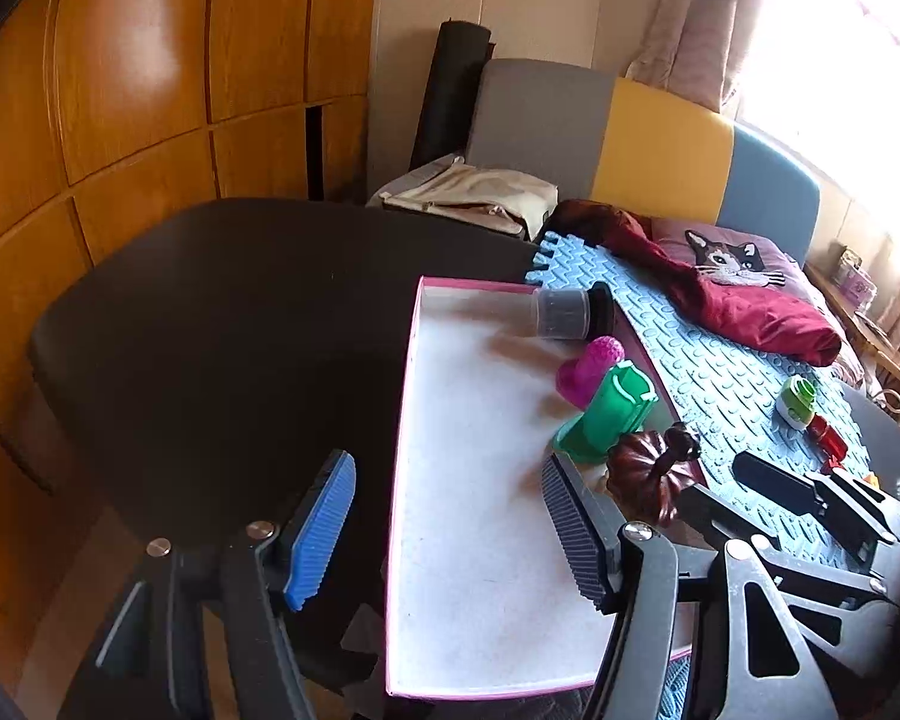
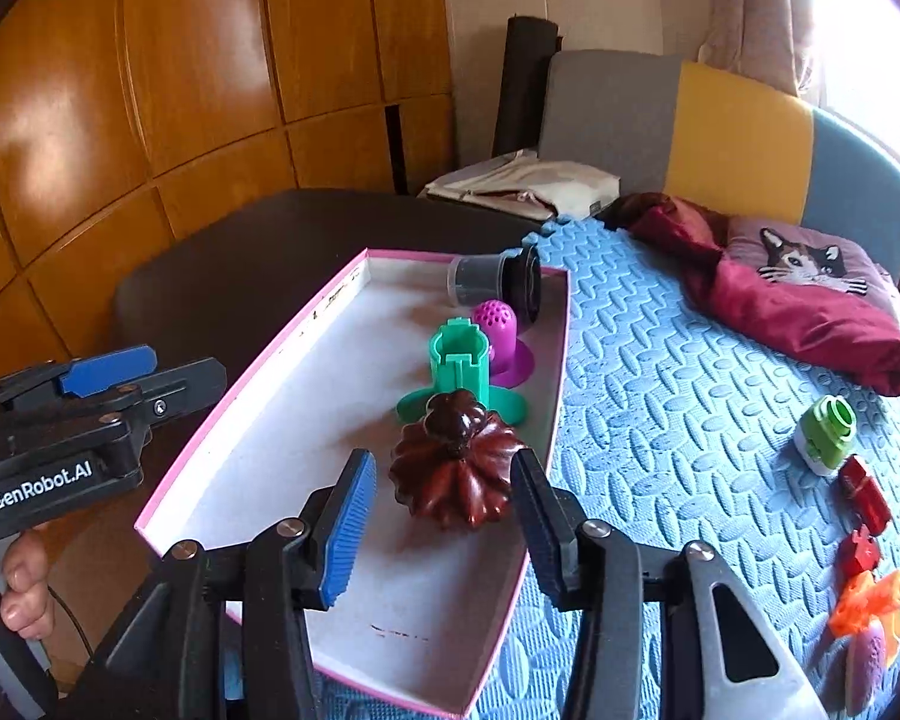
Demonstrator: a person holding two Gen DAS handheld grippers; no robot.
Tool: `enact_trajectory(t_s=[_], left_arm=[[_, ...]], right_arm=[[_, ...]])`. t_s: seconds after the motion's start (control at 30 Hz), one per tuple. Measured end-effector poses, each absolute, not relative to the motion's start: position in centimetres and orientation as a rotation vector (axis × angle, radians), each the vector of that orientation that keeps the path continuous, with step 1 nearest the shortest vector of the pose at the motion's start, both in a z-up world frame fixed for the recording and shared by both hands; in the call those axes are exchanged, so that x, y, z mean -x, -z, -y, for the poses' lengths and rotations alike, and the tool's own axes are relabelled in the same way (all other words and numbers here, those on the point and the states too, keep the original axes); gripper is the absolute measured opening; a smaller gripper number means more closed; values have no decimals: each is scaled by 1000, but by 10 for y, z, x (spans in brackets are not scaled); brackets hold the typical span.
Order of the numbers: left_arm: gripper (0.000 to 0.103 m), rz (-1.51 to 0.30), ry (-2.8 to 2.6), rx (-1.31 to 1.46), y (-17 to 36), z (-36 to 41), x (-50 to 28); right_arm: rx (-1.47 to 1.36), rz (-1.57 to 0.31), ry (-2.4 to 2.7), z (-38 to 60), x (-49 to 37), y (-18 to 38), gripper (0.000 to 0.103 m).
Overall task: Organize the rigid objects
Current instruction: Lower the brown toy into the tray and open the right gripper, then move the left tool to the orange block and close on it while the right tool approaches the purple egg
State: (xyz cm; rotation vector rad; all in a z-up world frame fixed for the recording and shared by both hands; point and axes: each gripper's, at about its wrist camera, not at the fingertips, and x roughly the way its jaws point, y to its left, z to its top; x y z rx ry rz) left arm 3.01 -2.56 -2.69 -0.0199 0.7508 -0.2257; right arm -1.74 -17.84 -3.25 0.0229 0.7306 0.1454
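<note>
Across the blue foam mat [image 2: 660, 372], your right gripper [image 2: 444, 534] gapes wide around the brown pumpkin [image 2: 456, 468] inside the pink-edged tray [image 2: 258, 396], while your left gripper [image 1: 450, 534] hangs wide, holding nothing.

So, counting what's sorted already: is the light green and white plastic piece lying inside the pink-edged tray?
No, the light green and white plastic piece lies on the blue foam mat, outside the pink-edged tray.

The right gripper [image 2: 444, 525] stands open around a glossy dark-brown wooden pumpkin [image 2: 456, 471] resting in a shallow pink-edged white tray [image 2: 270, 420]. Behind it sit a green plastic holder [image 2: 459, 369], a purple perforated dome [image 2: 501, 330] and a toppled clear jar [image 2: 489, 282].
</note>
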Motion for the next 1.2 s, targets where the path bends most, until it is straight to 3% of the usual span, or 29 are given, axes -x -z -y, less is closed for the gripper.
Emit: enact_trajectory(t_s=[0.5, 1.0, 1.2], left_arm=[[68, -702, 274, -22, 9, 40, -15], [71, -661, 400, -109, -7, 88, -3], [71, -669, 508, -151, -8, 125, 1]], right_arm=[[-35, -663, -17, 224, 56, 11, 51], [-153, -601, 390, 373, 117, -8, 51], [-323, -531, 633, 450, 156, -5, 53]])
